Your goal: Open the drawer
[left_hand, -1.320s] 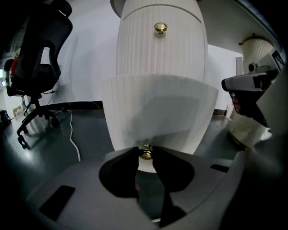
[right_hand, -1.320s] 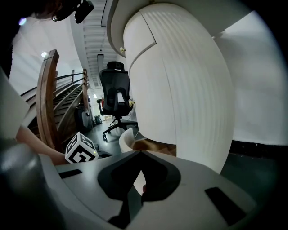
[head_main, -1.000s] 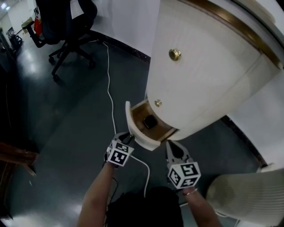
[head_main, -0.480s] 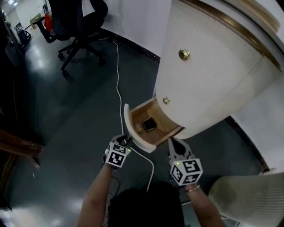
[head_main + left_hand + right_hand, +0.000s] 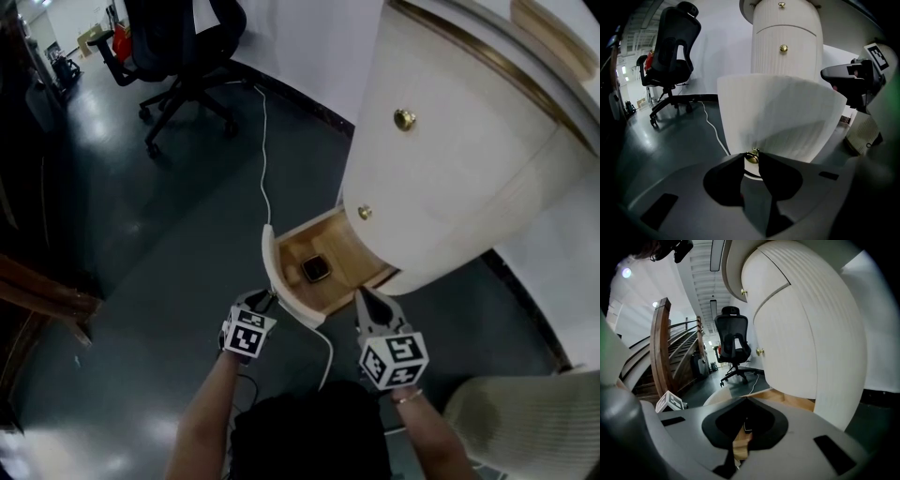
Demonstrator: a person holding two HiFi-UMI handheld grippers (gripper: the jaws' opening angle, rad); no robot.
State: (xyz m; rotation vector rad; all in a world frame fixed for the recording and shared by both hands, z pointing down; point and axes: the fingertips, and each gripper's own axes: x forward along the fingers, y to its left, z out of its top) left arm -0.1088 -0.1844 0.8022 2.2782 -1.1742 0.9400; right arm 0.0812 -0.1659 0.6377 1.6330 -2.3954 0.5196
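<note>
- Jaws of left gripper [image 5: 751,157] are clamped on the small round brass knob [image 5: 751,155] of the drawer front. They're partway closed around it and the grip looks solid.
- Curved cream-white wooden drawer [image 5: 273,267] is the lowest one, at floor level. It's further out of the cabinet than a second ago, and more of its bare wood floor shows.
- Small dark square object [image 5: 316,269] inside now sits clear of the cabinet's overhang.
- My read: the pull is working and the drawer is mostly open. A short further pull, then release, should finish it.
- Risk: the knob is tiny, so an off-axis pull could slip the jaws off.
- Jaws of right gripper [image 5: 363,298] are together with nothing between them. It hovers just beside the drawer's right end, and I can't tell if it touches. It has tracked along with the drawer.
- Round cream-white ribbed cabinet [image 5: 450,178]: upper fronts closed, their brass knobs [image 5: 404,119] untouched.
</note>
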